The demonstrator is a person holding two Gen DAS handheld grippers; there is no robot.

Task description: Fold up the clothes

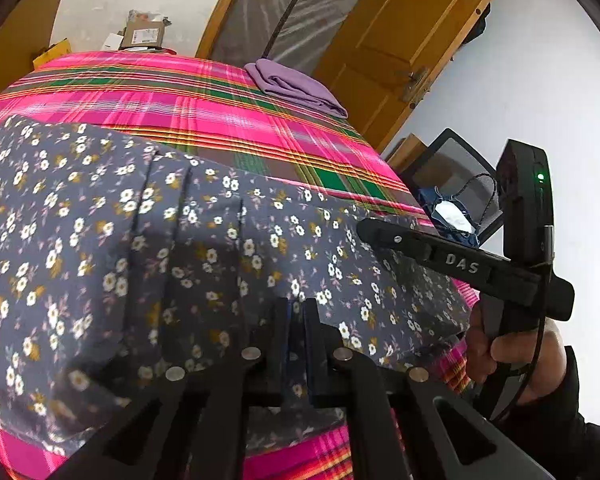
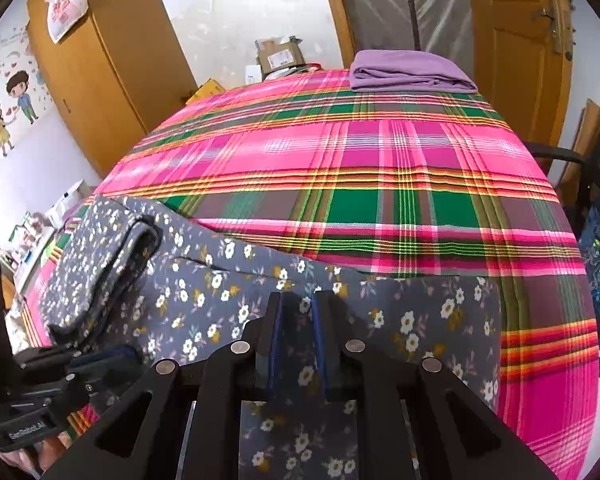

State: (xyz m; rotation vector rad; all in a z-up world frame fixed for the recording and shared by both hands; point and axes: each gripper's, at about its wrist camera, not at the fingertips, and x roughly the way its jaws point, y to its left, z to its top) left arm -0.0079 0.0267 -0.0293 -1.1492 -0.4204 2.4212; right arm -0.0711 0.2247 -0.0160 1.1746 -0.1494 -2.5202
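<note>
A dark blue garment with small white flowers (image 1: 148,240) lies across the near part of the pink plaid table cloth (image 1: 204,112). My left gripper (image 1: 296,308) is shut on its near edge, with cloth pinched between the blue pads. In the right wrist view, the right gripper (image 2: 298,308) is likewise shut on the floral garment (image 2: 420,320), further along the same edge. One end of the garment lies folded over in a thick roll (image 2: 100,264) at the left. Each gripper shows in the other's view: the right gripper (image 1: 370,236), the left gripper (image 2: 132,354).
A folded purple cloth (image 2: 408,70) rests at the table's far right corner. Cardboard boxes (image 2: 278,56) stand behind the far edge. A black chair with a blue bag (image 1: 452,216) stands off the right side, before a wooden door (image 2: 520,40). The table's middle shows bare plaid.
</note>
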